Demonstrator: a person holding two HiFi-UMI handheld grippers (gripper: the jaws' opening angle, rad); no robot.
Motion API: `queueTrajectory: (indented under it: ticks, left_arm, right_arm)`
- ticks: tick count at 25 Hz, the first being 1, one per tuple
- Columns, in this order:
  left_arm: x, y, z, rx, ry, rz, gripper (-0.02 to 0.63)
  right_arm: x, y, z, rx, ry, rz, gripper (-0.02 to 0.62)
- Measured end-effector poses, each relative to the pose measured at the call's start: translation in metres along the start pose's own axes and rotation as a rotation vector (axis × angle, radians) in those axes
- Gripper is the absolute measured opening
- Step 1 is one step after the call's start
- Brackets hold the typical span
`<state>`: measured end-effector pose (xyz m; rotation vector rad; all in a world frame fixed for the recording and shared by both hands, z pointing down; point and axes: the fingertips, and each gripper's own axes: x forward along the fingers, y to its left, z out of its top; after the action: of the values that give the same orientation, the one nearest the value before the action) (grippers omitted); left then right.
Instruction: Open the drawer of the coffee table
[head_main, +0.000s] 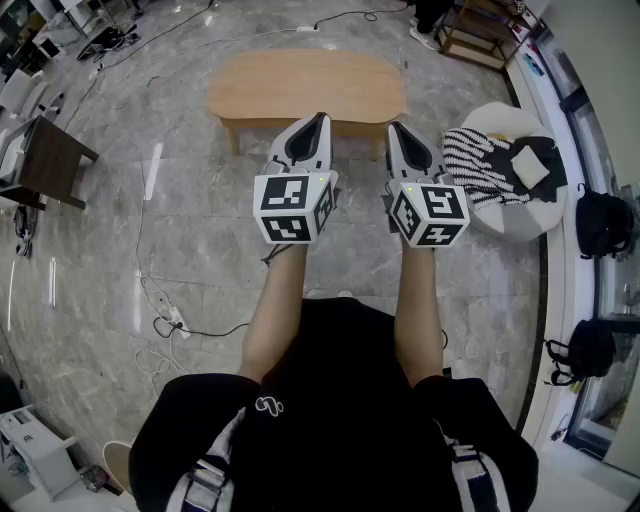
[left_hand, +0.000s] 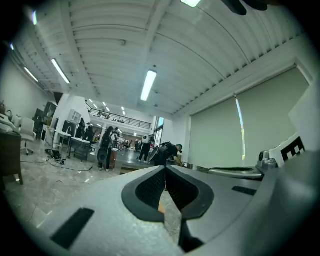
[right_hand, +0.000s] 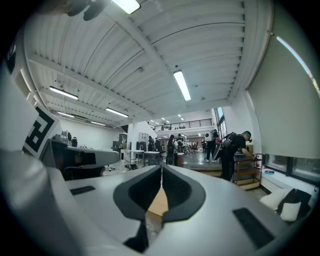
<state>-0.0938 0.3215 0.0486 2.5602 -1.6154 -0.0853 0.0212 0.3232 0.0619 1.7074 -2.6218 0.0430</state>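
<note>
**Two closed grippers held level in front of a wooden coffee table**

Seen from above, a person in a black top stretches both forearms (head_main: 283, 305) forward and holds a gripper in each hand. The left gripper (head_main: 318, 122) and the right gripper (head_main: 397, 132) sit side by side, close together and pointing level. Each gripper view shows its jaws pressed together, with the dark pads meeting along a thin line and nothing between them. Both grippers are empty.

The coffee table (head_main: 305, 85) stands on the grey marble floor (head_main: 150, 230) straight ahead of the person. Its light wooden tabletop is long, with rounded ends, and is bare. In the head view the gripper tips overlap the table's near edge. In the gripper views the table is only a tan sliver low between the jaws, with the room beyond. The grippers are up in the air, apart from the table. The drawer cannot be made out on the near side.

To the right of the table is a round white pouf (head_main: 500, 215) with a striped cloth (head_main: 478, 160) draped over it. A black backpack (head_main: 603, 222) lies further right. A dark side table (head_main: 45, 160) stands at the left, and cables (head_main: 170, 322) trail across the floor near it. People stand far off in the room.
</note>
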Motion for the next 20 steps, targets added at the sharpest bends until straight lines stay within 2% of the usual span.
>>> queueTrajectory:
  ticks: [3,7,13,20]
  left_arm:
    - [-0.001,0.002,-0.001,-0.003,0.001,-0.005,0.011]
    - [-0.002,0.009,0.0,-0.004,-0.001,-0.012,0.011]
    - [-0.004,0.029,0.001,-0.016,-0.004,-0.003,0.011]
    - [-0.003,0.046,-0.001,-0.037,-0.008,-0.006,0.011]
  right_arm:
    - [-0.001,0.001,0.002,0.009,-0.02,-0.002,0.012]
    - [-0.005,0.001,0.01,0.054,-0.099,-0.015,0.012]
    - [-0.006,-0.008,0.012,0.063,-0.117,-0.062,0.012]
    - [-0.004,-0.001,0.011,0.054,-0.124,-0.071,0.012]
